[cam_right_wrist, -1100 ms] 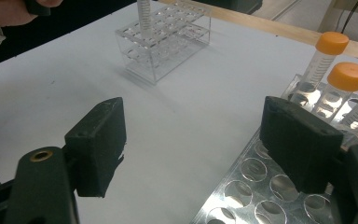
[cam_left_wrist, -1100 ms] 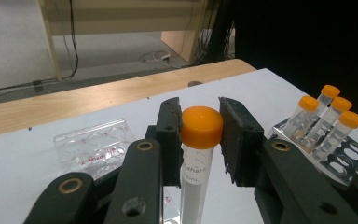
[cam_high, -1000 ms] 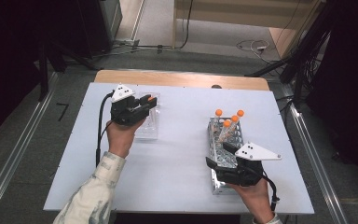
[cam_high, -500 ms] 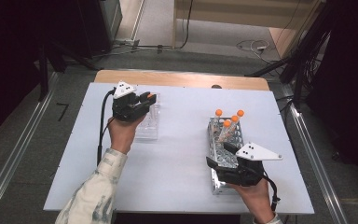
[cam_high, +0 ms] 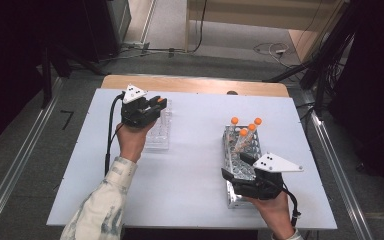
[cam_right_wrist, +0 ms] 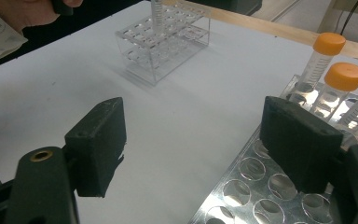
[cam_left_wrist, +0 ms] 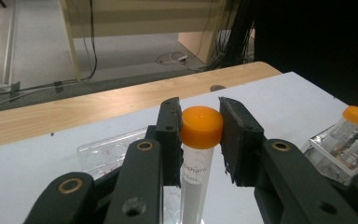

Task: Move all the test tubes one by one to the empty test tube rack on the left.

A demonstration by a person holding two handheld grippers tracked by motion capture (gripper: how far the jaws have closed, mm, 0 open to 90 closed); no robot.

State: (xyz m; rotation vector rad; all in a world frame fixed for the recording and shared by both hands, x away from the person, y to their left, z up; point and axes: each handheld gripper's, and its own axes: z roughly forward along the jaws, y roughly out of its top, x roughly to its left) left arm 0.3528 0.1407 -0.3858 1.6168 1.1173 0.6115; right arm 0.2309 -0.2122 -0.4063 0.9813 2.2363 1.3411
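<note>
Your left gripper (cam_high: pixel 156 106) is clamped on an orange-capped tube (cam_left_wrist: pixel 199 154): in the left gripper view both black pads press against the cap from either side, and the tube hangs upright between them with faint handwriting on its clear wall. In the high view that gripper sits over the clear plastic rack (cam_high: pixel 159 134), which stands on the left half of the white table (cam_high: pixel 190 165), nearer the far edge than the near one. From the right gripper view the tube's lower end (cam_right_wrist: pixel 157 16) reaches down into the top of that clear rack (cam_right_wrist: pixel 165 39); whether it touches the bottom of a well cannot be told. Your right gripper (cam_high: pixel 237 167) rests near the near right corner of the table with its jaws spread wide and nothing between them; in its own view one pad hangs above the bare table and the other above the holes of the metal rack (cam_right_wrist: pixel 256 186). That metal rack (cam_high: pixel 235 165) lies lengthwise toward the far edge, and three more orange-capped tubes (cam_high: pixel 247 131) stand tilted in its far end, well apart from the clear rack.
</note>
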